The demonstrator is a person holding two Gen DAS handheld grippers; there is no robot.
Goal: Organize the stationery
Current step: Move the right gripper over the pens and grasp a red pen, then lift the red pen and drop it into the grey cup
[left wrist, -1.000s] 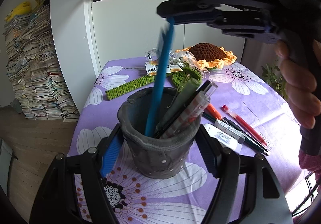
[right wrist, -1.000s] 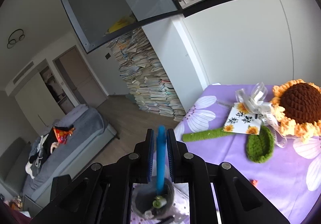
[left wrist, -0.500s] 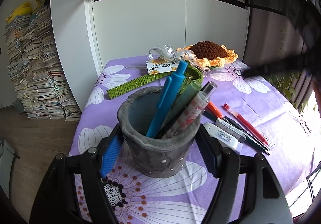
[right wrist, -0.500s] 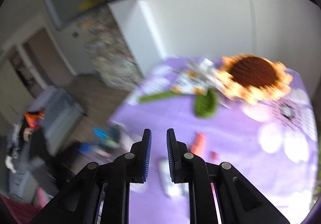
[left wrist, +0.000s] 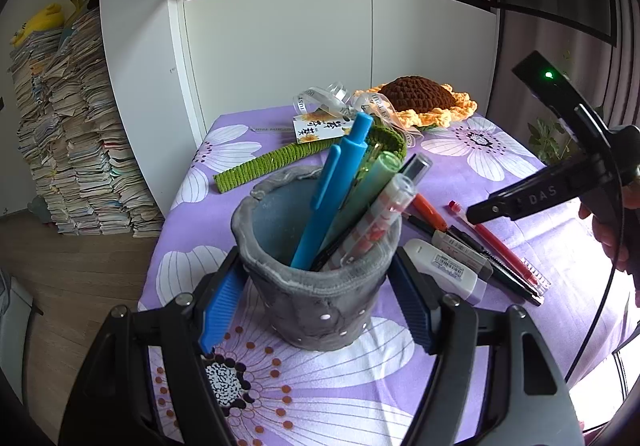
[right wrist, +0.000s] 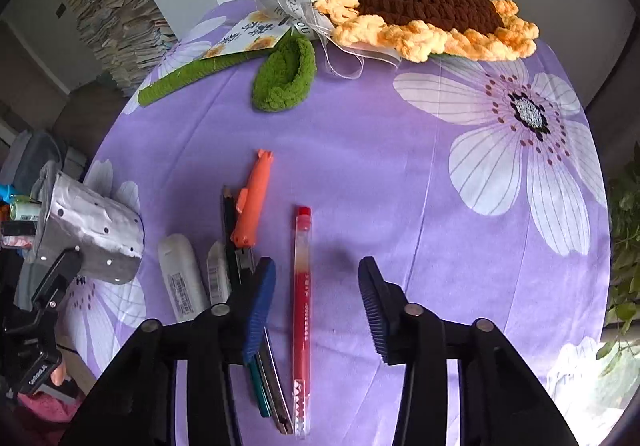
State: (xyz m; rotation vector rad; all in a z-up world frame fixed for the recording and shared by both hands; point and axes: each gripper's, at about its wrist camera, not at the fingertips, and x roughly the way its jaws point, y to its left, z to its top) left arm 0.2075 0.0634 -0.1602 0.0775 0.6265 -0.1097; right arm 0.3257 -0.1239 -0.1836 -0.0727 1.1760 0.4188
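Now the left gripper (left wrist: 316, 282) closes its blue pads on the grey felt pen cup (left wrist: 316, 286). Right of this cup, the open right gripper (right wrist: 316, 306) hovers above the red gel pen (right wrist: 302, 310), which lies between its fingers, nearer the left one.

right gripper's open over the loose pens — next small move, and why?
Probably lower the right gripper onto the red pen and close. The jaws are open with the pen lying lengthwise between them on the purple cloth, nearer the left finger, so a slight shift left may help. The left gripper brackets the grey pen cup, which already holds the blue pen.
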